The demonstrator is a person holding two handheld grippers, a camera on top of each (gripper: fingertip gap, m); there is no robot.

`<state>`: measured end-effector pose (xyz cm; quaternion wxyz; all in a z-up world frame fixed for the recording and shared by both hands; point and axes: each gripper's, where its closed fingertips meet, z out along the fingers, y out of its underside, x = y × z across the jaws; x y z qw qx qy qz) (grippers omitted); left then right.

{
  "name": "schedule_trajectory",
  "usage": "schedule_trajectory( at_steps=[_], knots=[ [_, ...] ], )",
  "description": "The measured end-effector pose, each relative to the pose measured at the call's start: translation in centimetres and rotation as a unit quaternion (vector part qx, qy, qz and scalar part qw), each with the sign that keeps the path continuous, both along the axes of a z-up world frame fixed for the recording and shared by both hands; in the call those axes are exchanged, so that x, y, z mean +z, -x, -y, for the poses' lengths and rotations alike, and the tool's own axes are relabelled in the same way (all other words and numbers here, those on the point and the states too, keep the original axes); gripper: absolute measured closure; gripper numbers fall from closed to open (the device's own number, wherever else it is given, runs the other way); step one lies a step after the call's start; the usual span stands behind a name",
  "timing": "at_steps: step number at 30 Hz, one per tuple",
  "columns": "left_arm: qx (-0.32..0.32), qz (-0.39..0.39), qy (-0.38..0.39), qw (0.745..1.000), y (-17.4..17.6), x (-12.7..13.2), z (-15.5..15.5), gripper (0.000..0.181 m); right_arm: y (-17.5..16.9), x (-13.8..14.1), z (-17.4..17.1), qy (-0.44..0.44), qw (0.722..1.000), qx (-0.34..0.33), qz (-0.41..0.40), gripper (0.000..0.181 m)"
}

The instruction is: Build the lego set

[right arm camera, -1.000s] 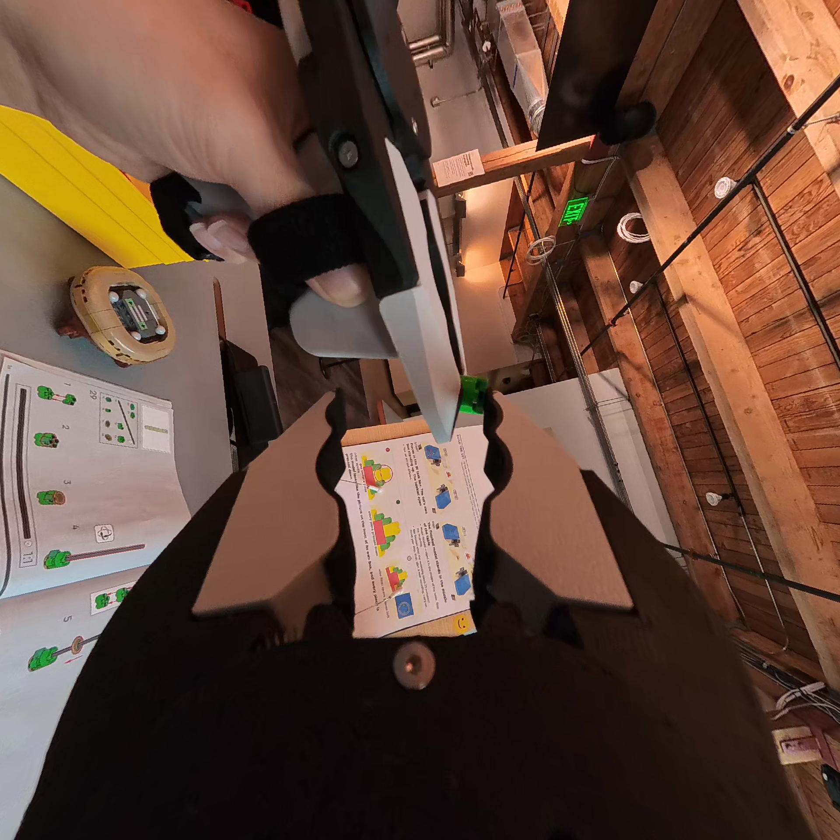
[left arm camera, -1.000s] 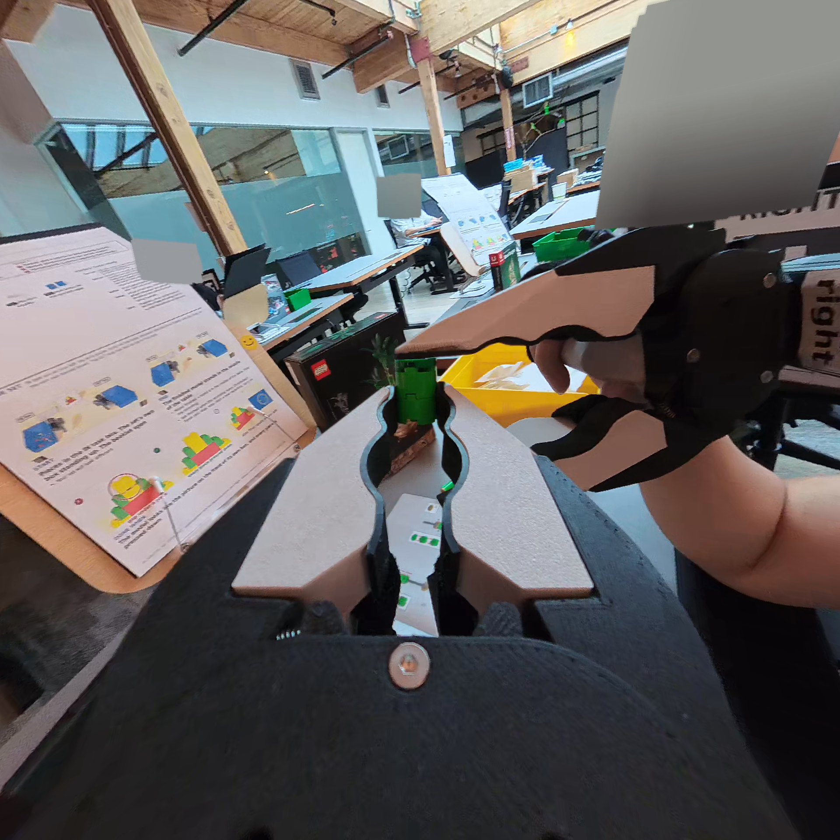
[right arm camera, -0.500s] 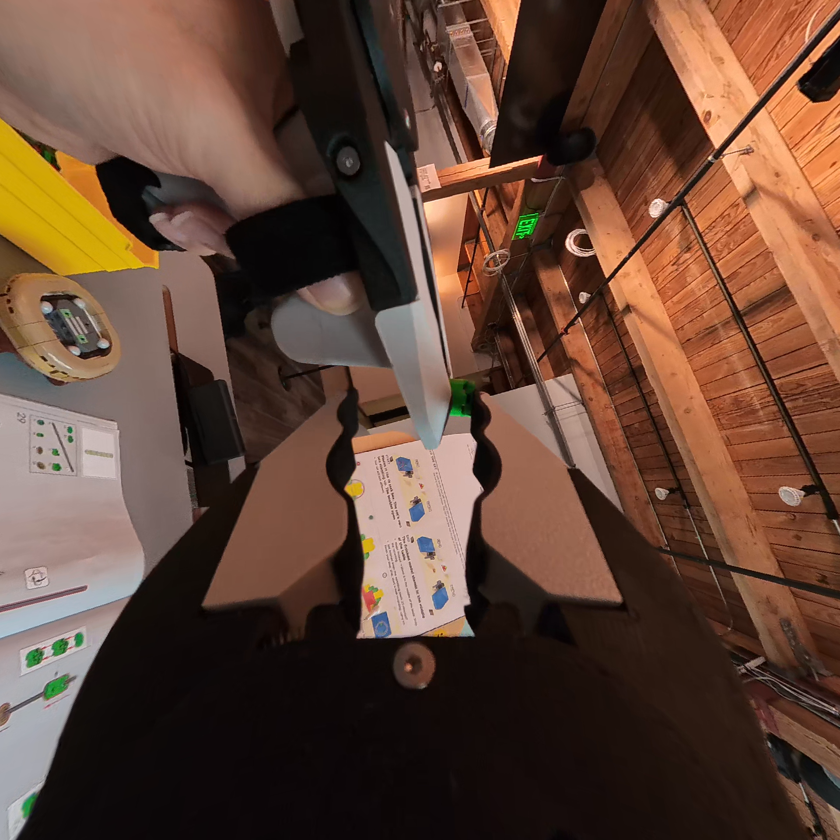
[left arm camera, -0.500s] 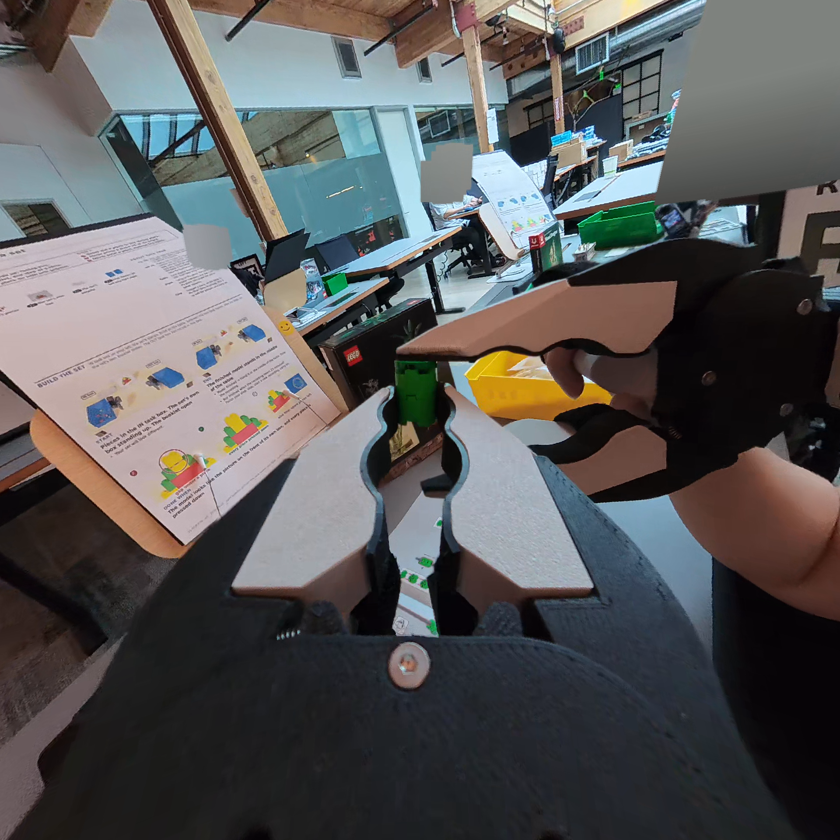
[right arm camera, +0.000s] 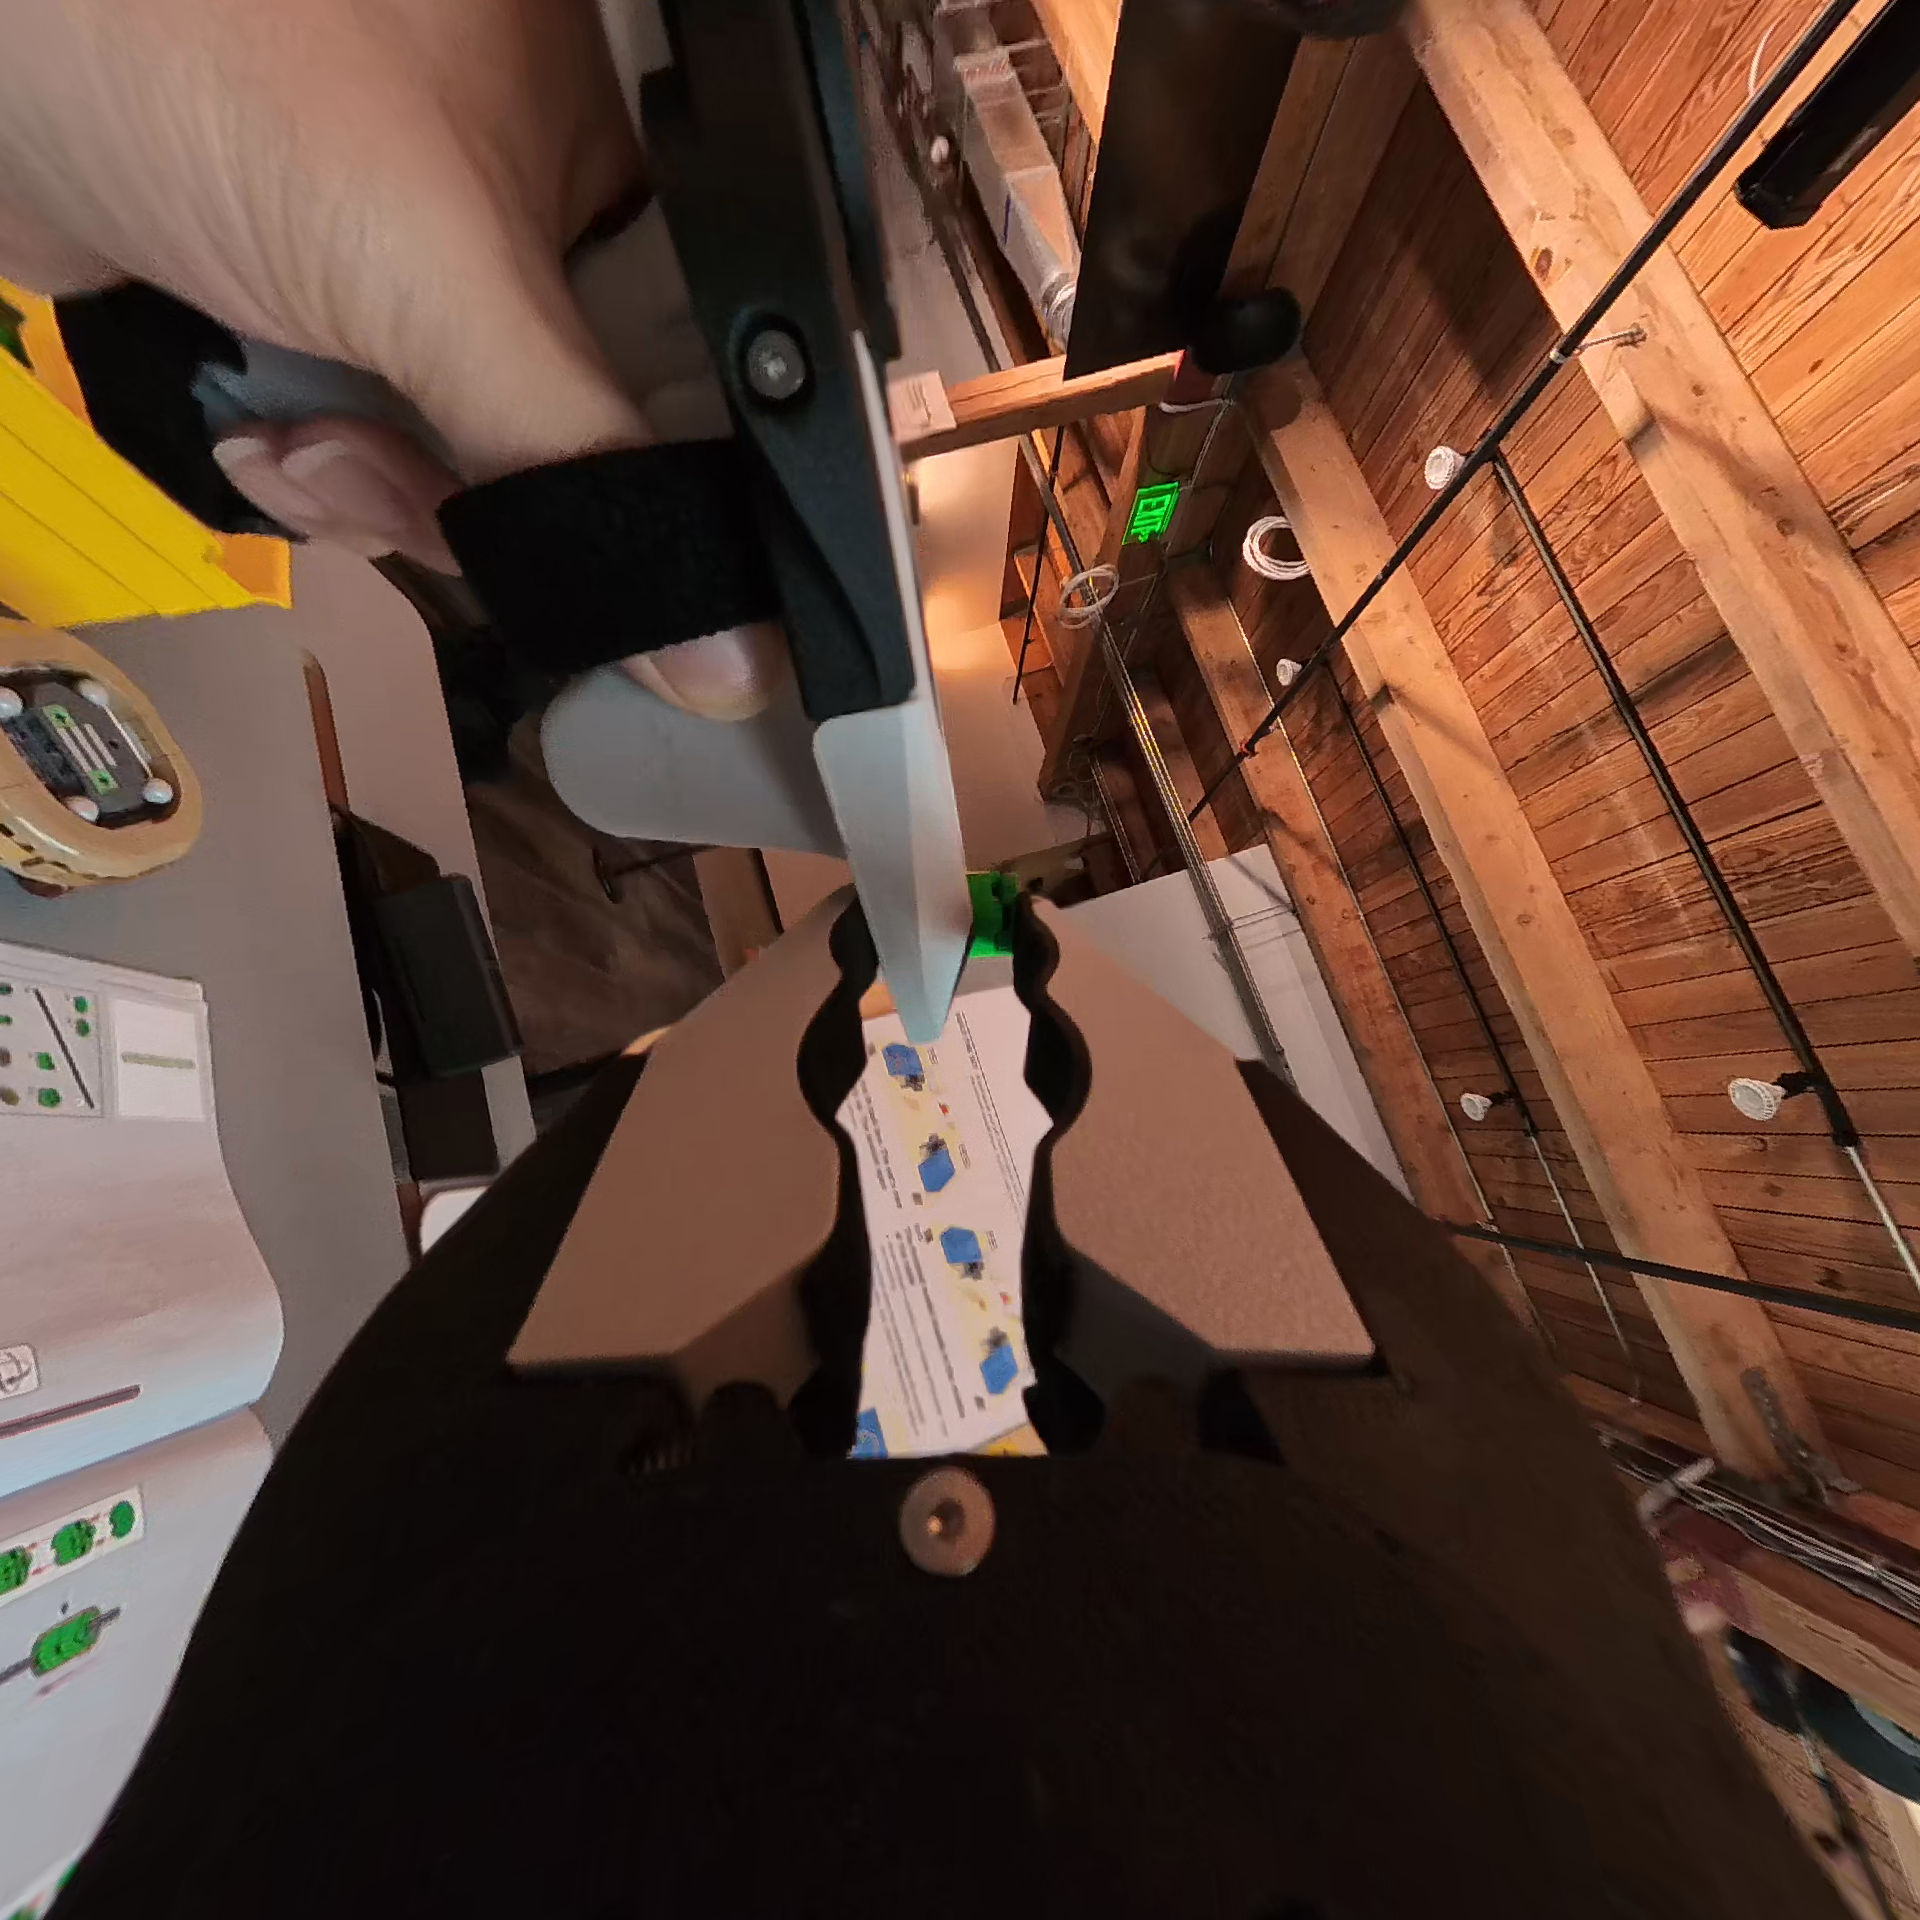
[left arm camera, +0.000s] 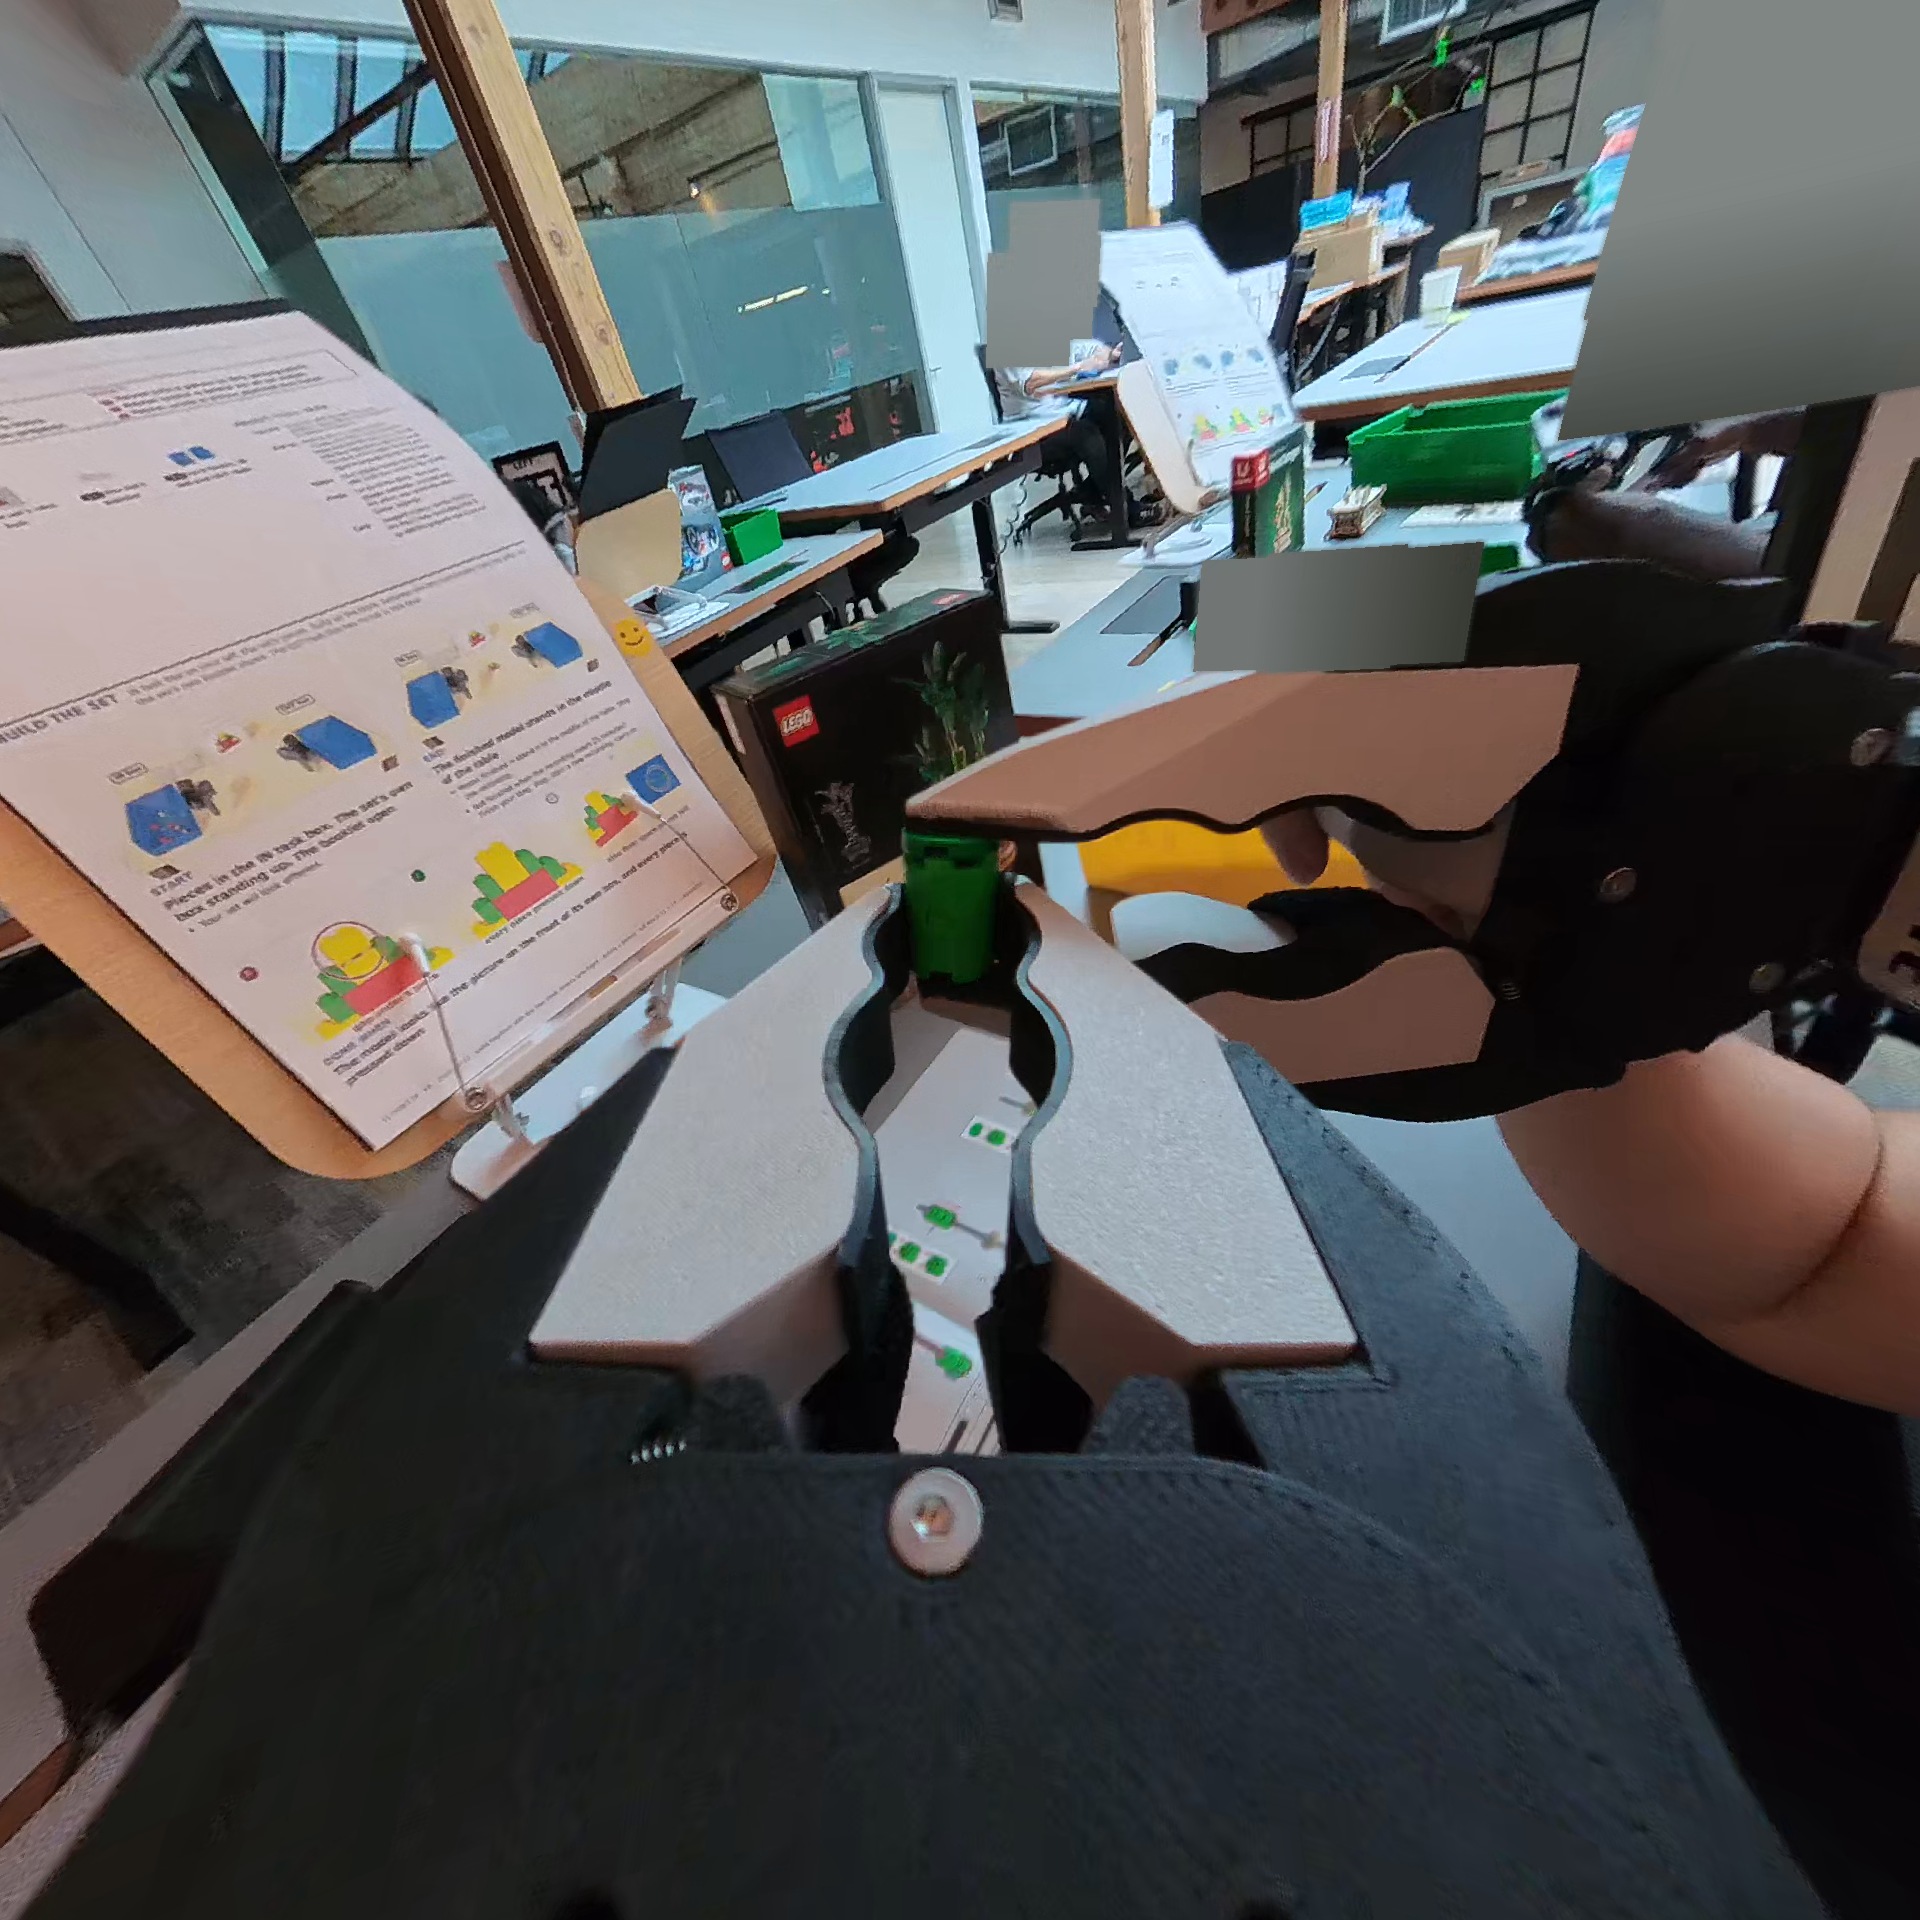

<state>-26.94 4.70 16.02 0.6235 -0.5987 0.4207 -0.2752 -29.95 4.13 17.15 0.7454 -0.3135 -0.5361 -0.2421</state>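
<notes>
A white printed instruction sheet [left arm camera: 312, 707] leans on a rounded wooden board [left arm camera: 156, 997], beside a slanted timber post [left arm camera: 520, 197]. Farther back stand a green plastic bin [left arm camera: 1444, 457] and office desks [left arm camera: 914, 468]. A green-lit exit sign [right arm camera: 1148, 512] hangs among wooden ceiling planks [right arm camera: 1662, 727].

My left hand-held gripper [left arm camera: 951, 940] hides the green lego piece's [left arm camera: 948, 902] lower half, and the instruction booklet [right arm camera: 99, 1226] runs off-frame.

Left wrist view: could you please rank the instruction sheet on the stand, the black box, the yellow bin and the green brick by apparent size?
1. Instruction sheet, nearest, so inflated.
2. Black box.
3. Yellow bin, mostly hidden, rank unsure.
4. Green brick.
</notes>
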Motion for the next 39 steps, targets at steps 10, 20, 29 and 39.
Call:
schedule_trajectory(
  at_steps=[10,20,29,39],
  knots=[
    [-0.101,0.024,0.034,0.994,-0.1,0.3,2.1,0.165,0.1,0.0,1.6,0.027,0.996,0.080,-0.008,0.159],
    [-0.230,0.094,0.123,0.961,1.4,1.4,4.2,0.162,-0.4,0.8,3.1,0.072,0.984,0.158,-0.049,0.159],
    [-0.341,0.138,0.189,0.911,1.6,2.0,5.7,0.167,-0.4,0.9,5.0,0.103,0.962,0.246,-0.055,0.158],
    [-0.353,0.112,0.201,0.907,0.8,1.1,6.2,0.168,-0.6,0.7,5.1,0.084,0.966,0.243,-0.041,0.158]
  ],
)
